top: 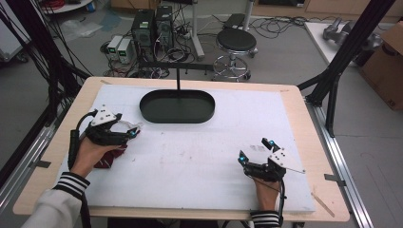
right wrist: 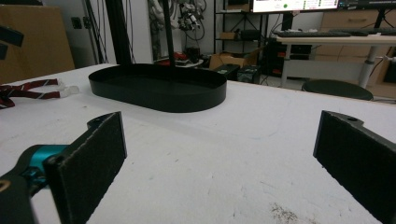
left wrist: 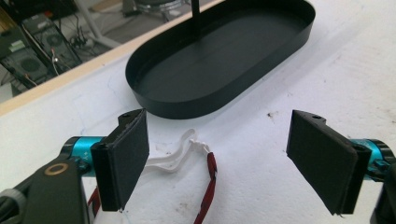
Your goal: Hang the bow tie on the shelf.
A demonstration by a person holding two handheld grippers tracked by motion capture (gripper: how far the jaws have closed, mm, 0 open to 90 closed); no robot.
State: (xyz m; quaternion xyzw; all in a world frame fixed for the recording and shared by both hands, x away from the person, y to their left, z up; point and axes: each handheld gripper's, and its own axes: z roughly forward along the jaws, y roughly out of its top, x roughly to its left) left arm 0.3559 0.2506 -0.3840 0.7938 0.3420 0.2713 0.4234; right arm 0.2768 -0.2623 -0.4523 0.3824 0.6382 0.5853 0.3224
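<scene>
A black oval tray sits at the far middle of the white board, and a thin black post rises from it. A dark red cloth piece with white straps lies at the left, partly under the person's left hand. My left gripper stands open just over those straps, with a red strap between its jaws; the tray is right ahead. My right gripper rests open at the right front, holding nothing. It faces the tray, with the red cloth far off to the left.
The white board lies on a wooden table. Beyond the table stand a round black stool, computer boxes and tangled cables. Black frame posts rise at the right, next to a cardboard box.
</scene>
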